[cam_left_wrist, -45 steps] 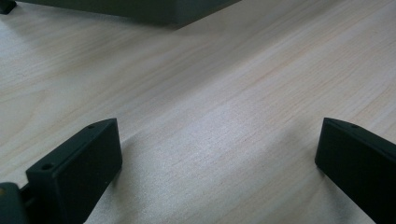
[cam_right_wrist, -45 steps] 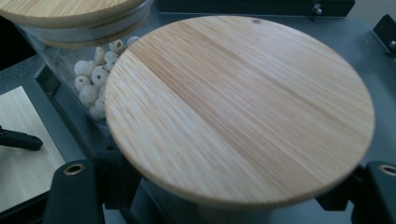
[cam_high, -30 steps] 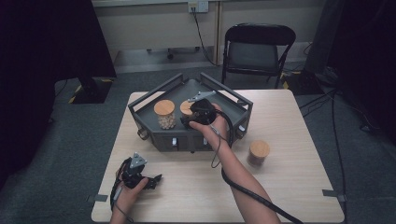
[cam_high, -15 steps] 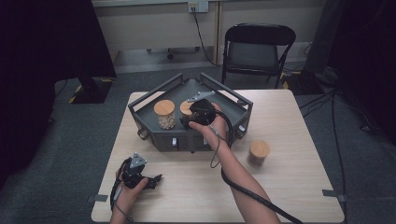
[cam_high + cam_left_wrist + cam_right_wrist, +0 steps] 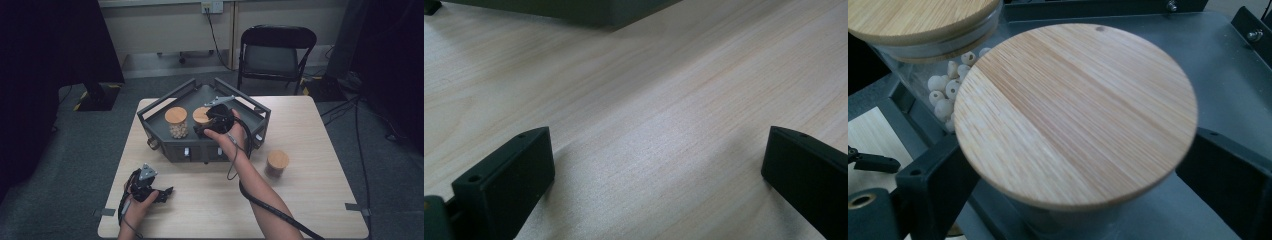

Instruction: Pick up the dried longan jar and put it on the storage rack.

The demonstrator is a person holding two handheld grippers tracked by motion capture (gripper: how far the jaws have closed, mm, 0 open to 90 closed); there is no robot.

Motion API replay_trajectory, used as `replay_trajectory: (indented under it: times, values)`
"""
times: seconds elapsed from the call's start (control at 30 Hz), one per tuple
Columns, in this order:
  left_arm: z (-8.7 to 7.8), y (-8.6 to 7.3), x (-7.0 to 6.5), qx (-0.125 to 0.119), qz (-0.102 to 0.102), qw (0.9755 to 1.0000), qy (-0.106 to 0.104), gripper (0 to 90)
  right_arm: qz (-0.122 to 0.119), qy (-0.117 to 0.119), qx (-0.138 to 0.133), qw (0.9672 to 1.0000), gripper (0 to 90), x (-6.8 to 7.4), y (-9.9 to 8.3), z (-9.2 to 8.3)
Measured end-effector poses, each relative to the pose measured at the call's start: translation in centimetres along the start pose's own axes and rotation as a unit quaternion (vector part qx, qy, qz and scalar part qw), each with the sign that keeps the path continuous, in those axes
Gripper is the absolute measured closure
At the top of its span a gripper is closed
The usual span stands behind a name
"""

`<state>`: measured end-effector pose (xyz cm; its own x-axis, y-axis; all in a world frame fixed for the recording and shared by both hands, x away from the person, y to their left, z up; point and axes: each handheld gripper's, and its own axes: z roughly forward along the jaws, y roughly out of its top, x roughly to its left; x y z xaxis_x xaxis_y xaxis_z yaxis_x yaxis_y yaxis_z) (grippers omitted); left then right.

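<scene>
A glass jar with a round bamboo lid (image 5: 1075, 112) stands in the dark grey tray (image 5: 200, 150), and it is also in the high view as the jar (image 5: 201, 115). My right gripper (image 5: 1080, 170) reaches over the tray from the right, one jaw on each side of the jar under its lid. Its jaws have just been opening and now stand off the glass. In the high view the right gripper (image 5: 202, 129) sits at the tray's middle. My left gripper (image 5: 162, 194) rests open on the wooden table (image 5: 674, 75) near the front left, with nothing between the left gripper's (image 5: 659, 145) jaws.
A second lidded jar (image 5: 176, 120) filled with pale beads (image 5: 945, 87) stands just left of the first in the tray. A third lidded jar (image 5: 277, 161) stands on the table right of the tray. A folding chair (image 5: 276, 50) is behind the table.
</scene>
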<state>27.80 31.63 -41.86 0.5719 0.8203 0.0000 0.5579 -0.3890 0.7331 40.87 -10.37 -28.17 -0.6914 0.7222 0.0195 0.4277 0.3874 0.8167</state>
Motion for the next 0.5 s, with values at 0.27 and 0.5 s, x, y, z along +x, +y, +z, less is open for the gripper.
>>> replay_trajectory:
  times: [0.27,0.5]
  values:
    - [0.0,0.0,0.0,0.000,0.000,1.0000,0.000,0.1,0.007,0.006,-0.005,0.9999,1.5,-0.4,-0.5,-0.7]
    - [0.0,0.0,0.0,0.000,0.000,1.0000,0.000,0.1,0.010,0.014,-0.013,0.9998,1.7,-0.8,-0.9,-1.5]
